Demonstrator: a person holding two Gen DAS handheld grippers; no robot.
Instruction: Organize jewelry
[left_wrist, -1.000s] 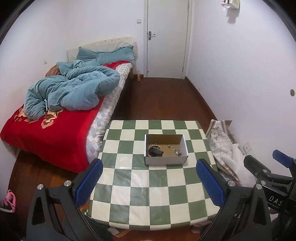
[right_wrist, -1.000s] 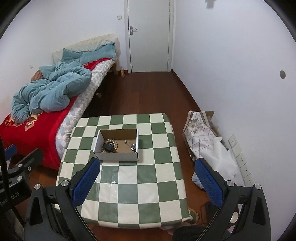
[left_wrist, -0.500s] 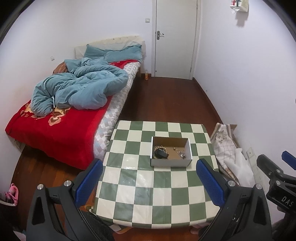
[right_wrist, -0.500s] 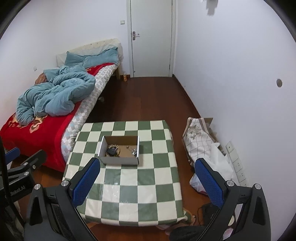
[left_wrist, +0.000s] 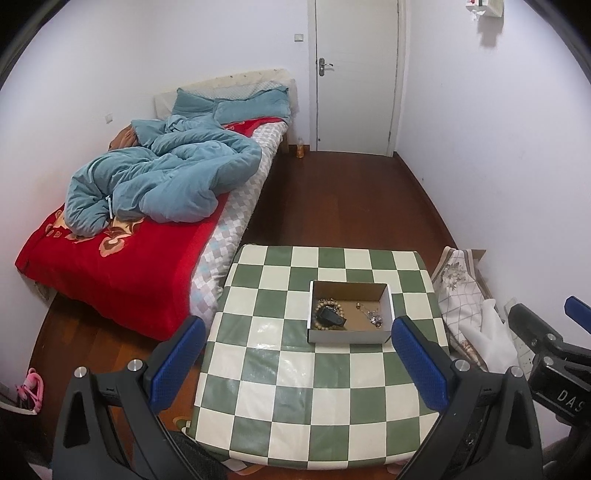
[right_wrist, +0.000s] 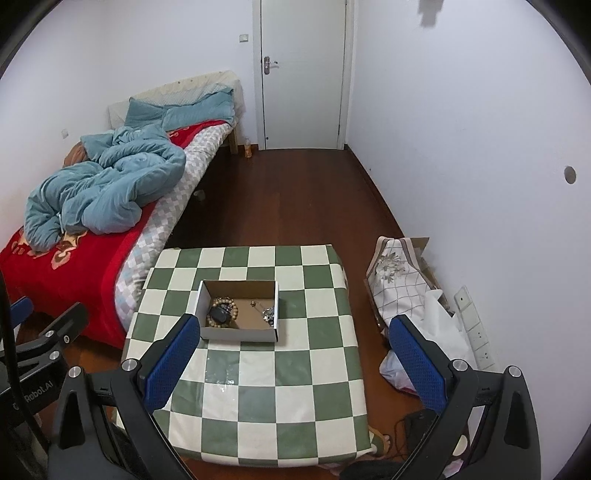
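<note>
A shallow cardboard box (left_wrist: 349, 313) (right_wrist: 239, 309) sits on the green-and-white checkered table (left_wrist: 321, 384) (right_wrist: 258, 376). Inside lie a wooden bead bracelet (left_wrist: 325, 314) (right_wrist: 223, 312) with a dark object on it and a tangle of silver chain jewelry (left_wrist: 373, 316) (right_wrist: 269, 314). My left gripper (left_wrist: 297, 360) hangs open high above the table's near half, nothing between its blue-padded fingers. My right gripper (right_wrist: 293, 360) is open too, equally high and empty. Each gripper shows at the edge of the other's view.
A bed (left_wrist: 122, 254) with a red blanket and a rumpled blue duvet (left_wrist: 162, 184) stands left of the table. Bags and folded cloth (right_wrist: 402, 291) lie against the right wall by a power strip (right_wrist: 474, 328). A closed white door (left_wrist: 356, 74) is at the back.
Both grippers have risen and pulled back, so the table and box look smaller and lower. The left view has swung left. Both stay open.
</note>
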